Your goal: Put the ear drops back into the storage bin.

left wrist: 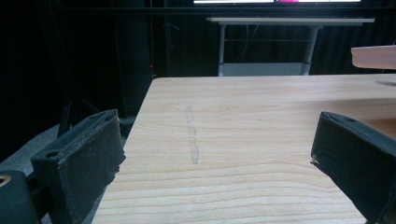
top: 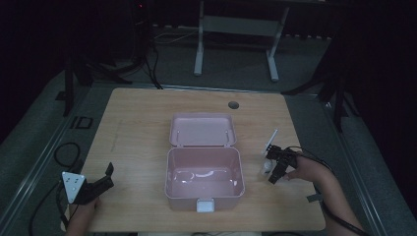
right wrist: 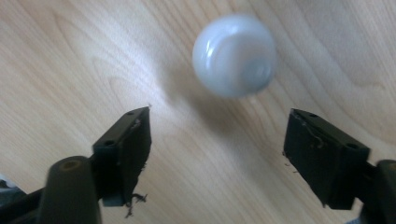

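An open pink box (top: 169, 182) stands at the middle of the wooden table, its lid (top: 202, 129) folded back flat behind it and a white latch at its front. Right of the box sits a small white round-topped object (top: 266, 167). My right gripper (top: 271, 172) hovers over it, pointing down. In the right gripper view that white object (right wrist: 233, 55) lies just past the fingertips, and the right gripper (right wrist: 217, 130) is open with only bare wood between its jaws. My left gripper (top: 108, 176) rests at the front left corner, and the left gripper (left wrist: 215, 135) is open with nothing in it.
A round cable hole (top: 233, 104) sits near the table's far edge. The pink lid's edge (left wrist: 376, 57) shows at the right of the left gripper view. Behind the table stands a white desk frame (top: 236, 24). Cables (top: 66, 152) lie on the floor at the left.
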`<state>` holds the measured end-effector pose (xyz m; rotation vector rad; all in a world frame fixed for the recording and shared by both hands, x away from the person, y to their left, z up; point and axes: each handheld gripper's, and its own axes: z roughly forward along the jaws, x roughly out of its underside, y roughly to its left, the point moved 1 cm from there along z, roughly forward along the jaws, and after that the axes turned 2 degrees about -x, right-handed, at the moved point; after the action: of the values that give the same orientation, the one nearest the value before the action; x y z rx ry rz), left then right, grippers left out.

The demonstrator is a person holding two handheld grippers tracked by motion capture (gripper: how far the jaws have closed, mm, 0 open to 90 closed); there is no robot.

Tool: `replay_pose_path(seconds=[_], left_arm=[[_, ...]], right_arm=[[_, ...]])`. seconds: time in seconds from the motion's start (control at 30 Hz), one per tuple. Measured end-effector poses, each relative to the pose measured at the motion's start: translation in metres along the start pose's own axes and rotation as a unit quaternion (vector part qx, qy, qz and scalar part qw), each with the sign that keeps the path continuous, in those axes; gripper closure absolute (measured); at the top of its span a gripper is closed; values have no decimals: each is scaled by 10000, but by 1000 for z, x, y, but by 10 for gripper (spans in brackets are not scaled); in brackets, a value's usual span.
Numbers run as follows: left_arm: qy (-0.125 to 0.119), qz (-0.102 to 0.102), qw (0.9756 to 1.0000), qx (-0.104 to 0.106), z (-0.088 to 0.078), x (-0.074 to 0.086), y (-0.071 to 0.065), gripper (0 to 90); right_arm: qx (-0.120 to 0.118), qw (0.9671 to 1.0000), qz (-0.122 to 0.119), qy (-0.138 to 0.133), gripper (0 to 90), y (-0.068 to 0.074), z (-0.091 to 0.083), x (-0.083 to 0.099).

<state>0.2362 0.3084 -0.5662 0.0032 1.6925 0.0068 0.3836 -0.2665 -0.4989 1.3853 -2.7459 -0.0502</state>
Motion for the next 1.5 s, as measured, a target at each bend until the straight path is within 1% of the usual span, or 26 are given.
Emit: replay_pose_path(seconds=[0.1,0.13,0.2,0.27,0.33,0.43,0.57,0.63,0.67,0.73,0.77,0.83,0.9,0.97,1.0,1.07,1.13,1.17,1.23,1.37,1.47,1.5], left_arm=[[6,4,10000,7,0,0,0,23],[1,7,10000,9,0,0,0,23],[-2,21,10000,19,0,0,0,23],[1,20,10000,17,0,0,0,23],[4,16,10000,21,0,0,0,23],[4,17,10000,23,0,0,0,23],[3,21,10000,24,0,0,0,23],[2,24,10000,26,0,0,0,23],[0,23,10000,26,0,0,0,23],[2,24,10000,27,0,0,0,23],[0,23,10000,28,0,0,0,23],[0,24,10000,30,0,0,0,23],[-2,26,10000,31,0,0,0,23],[-2,28,10000,33,0,0,0,23],[-2,29,10000,31,0,0,0,23],[-2,30,10000,32,0,0,0,23],[-1,28,10000,32,0,0,0,23],[-1,30,10000,31,0,0,0,23],[-2,34,10000,31,0,0,0,23],[-4,31,10000,28,0,0,-1,23],[-3,31,10000,26,0,0,-1,23],[-3,32,10000,24,0,0,-1,23]], right_arm=[[-6,10000,31,7,254,-3,1,-6],[-2,10000,29,19,273,-4,1,-7],[14,10000,17,-16,286,-6,1,-10],[33,10000,-16,-56,317,-8,1,-13],[12,10000,-67,-63,323,-9,2,-16],[24,9998,-189,7,347,-9,5,-19],[-9,9997,-229,38,375,-9,6,-24],[14,9997,-237,39,378,-9,6,-27],[6,9997,-240,46,402,-10,6,-28],[-31,9996,-269,81,413,-11,7,-30],[-56,9996,-248,90,447,-12,8,-31],[-103,9995,-249,178,457,-12,10,-33],[-153,9993,-246,239,485,-11,13,-34],[-158,9992,-243,258,489,-11,14,-35],[-199,9992,-215,254,498,-11,14,-36],[-226,9992,-199,256,531,-12,15,-37],[-257,9991,-237,247,565,-11,14,-37],[-256,9991,-243,254,568,-10,14,-37],[-195,9989,-330,287,586,-9,13,-38],[-163,9983,-501,250,591,-6,10,-36],[-147,9981,-561,221,592,-4,8,-36],[-134,9977,-630,224,592,-4,8,-35]])
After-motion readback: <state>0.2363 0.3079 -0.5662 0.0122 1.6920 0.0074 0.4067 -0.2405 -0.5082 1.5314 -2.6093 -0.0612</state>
